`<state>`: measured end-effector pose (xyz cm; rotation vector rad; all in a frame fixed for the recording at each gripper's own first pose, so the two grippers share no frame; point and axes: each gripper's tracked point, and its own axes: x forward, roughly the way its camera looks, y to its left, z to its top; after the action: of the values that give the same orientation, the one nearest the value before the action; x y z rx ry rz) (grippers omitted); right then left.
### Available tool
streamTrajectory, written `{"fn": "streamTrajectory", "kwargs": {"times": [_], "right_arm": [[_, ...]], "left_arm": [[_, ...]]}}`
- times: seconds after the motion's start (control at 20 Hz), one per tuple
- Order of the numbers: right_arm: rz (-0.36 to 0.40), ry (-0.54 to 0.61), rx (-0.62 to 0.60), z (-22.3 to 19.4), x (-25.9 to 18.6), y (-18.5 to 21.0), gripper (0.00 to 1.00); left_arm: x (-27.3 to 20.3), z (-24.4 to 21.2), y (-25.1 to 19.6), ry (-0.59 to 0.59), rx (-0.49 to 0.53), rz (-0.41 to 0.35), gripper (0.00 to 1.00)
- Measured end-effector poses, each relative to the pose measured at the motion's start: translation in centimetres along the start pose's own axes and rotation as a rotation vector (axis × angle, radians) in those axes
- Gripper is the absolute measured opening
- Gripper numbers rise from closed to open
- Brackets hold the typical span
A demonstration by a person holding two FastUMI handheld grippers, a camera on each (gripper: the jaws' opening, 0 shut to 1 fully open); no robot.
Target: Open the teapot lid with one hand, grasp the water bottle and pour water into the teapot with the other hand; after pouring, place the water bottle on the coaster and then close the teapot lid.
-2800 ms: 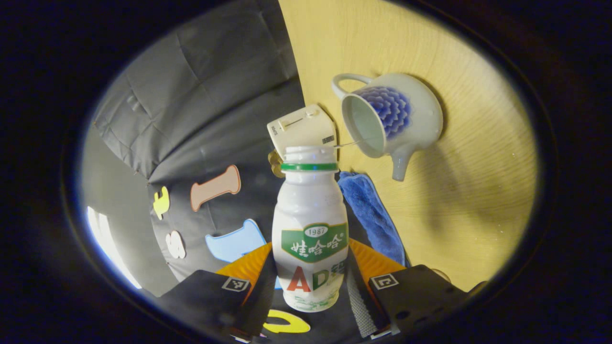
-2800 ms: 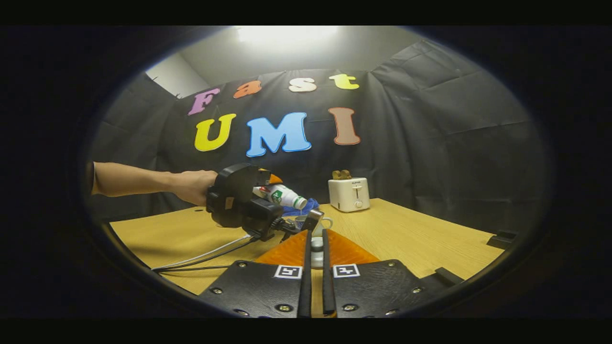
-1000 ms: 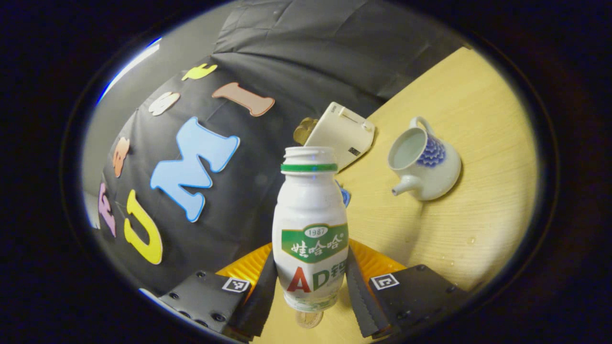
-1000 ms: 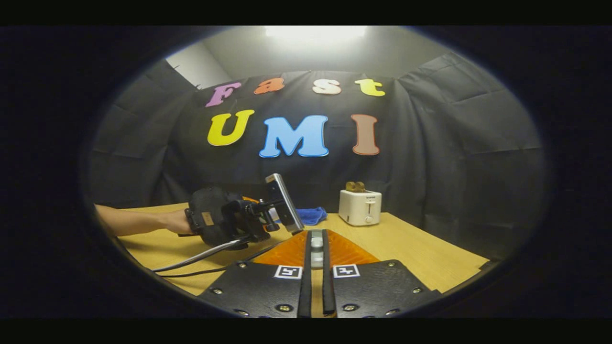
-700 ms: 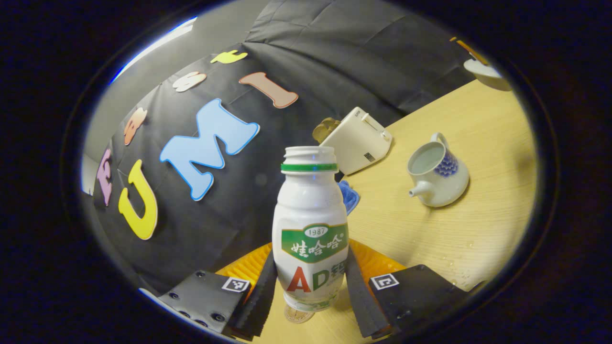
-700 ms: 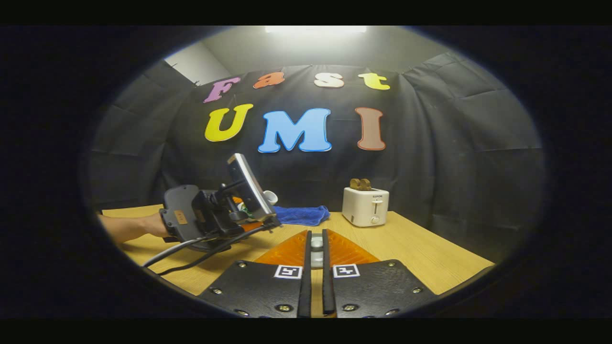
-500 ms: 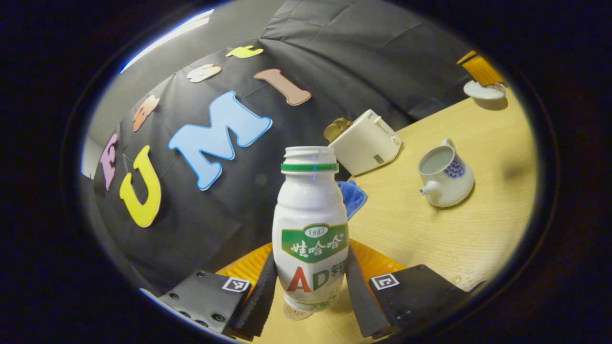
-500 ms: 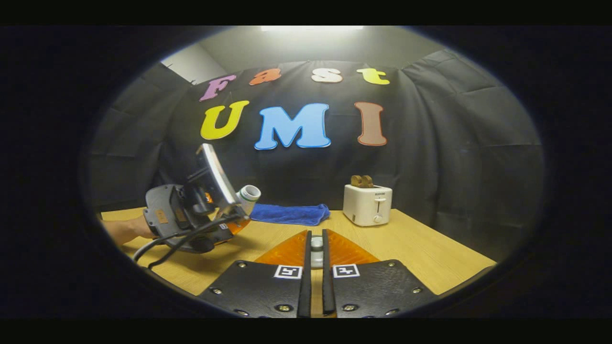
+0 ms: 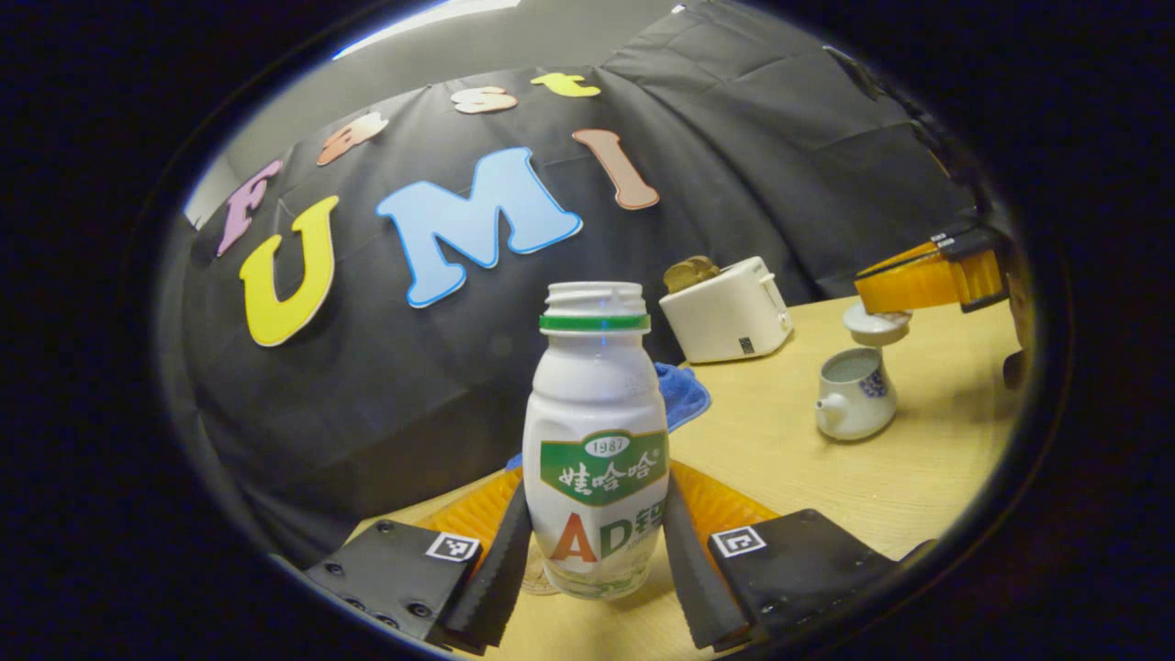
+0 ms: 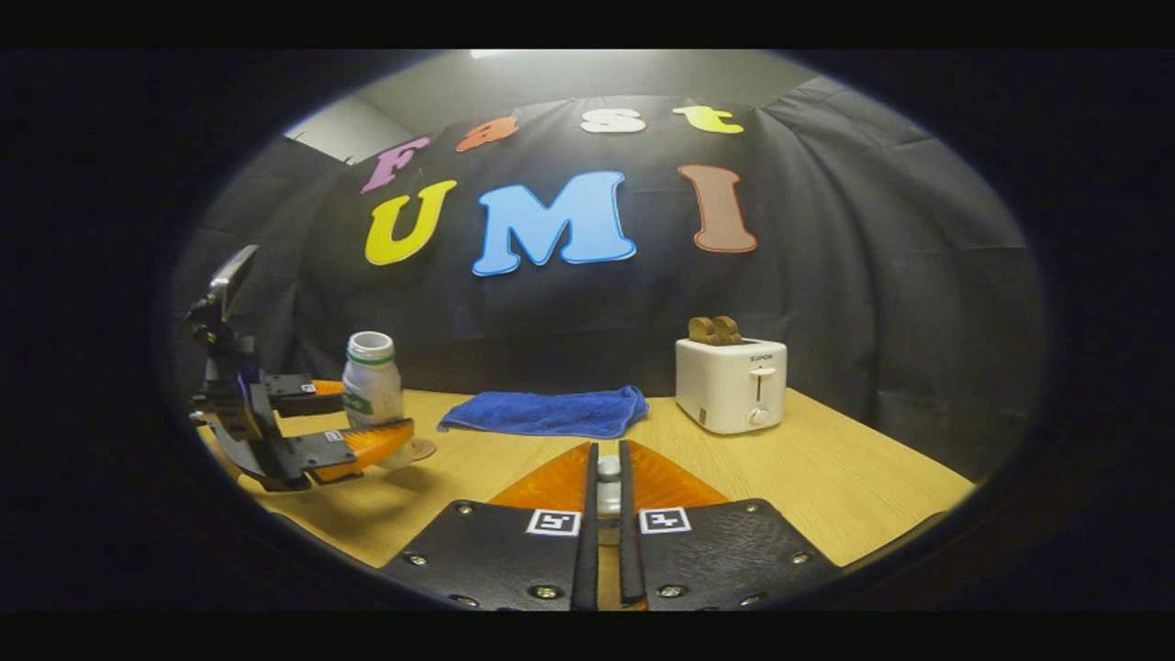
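Between your left hand-held gripper's (image 9: pixel 595 551) fingers the bottle (image 9: pixel 595 441) stands upright, uncapped, both fingers pressed to its sides, its base over the coaster (image 9: pixel 535 580) on the counter (image 9: pixel 826 477). Farther right, the teapot (image 9: pixel 856 393) sits open, with the lid (image 9: pixel 877 322) hanging above it in your right hand-held gripper, near a toaster (image 9: pixel 728 308).

From your right hand-held gripper's (image 10: pixel 605 500) view, its fingers pinch the lid's knob (image 10: pixel 607 470) in a narrow gap. At left the bottle (image 10: pixel 372 381) stands on the coaster (image 10: pixel 420 448), beside a blue cloth (image 10: pixel 542 411).

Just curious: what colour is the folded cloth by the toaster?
Blue cloth, clearest in the right gripper view.
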<state>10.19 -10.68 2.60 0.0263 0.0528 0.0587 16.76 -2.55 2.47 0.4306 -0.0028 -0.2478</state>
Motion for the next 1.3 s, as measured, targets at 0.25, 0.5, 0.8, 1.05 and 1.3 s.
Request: {"fn": "streamTrajectory", "kwargs": {"times": [0.25,0.5,0.8,1.05,1.3], "right_arm": [[-0.008,0.019,-0.015,-0.6,1.7,0.3,0.09],[-0.002,0.032,-0.02,-1.4,2.5,0.5,0.09],[-0.003,0.079,-0.026,-3.2,3.0,0.4,0.0],[-0.014,0.086,0.003,-3.5,2.3,0.1,0.1],[-0.035,0.006,-0.004,-1.5,0.9,-0.2,0.77]], "left_arm": [[-0.8,0.3,1.0,-0.023,-0.102,-0.007,0.79],[-0.7,0.2,3.1,-0.039,-0.157,0.033,0.82],[-0.2,-1.2,4.4,-0.015,-0.212,0.072,0.82],[0.5,-3.1,6.0,0.013,-0.303,0.095,0.82],[1.3,-4.8,7.7,0.041,-0.372,0.115,0.82]]}}
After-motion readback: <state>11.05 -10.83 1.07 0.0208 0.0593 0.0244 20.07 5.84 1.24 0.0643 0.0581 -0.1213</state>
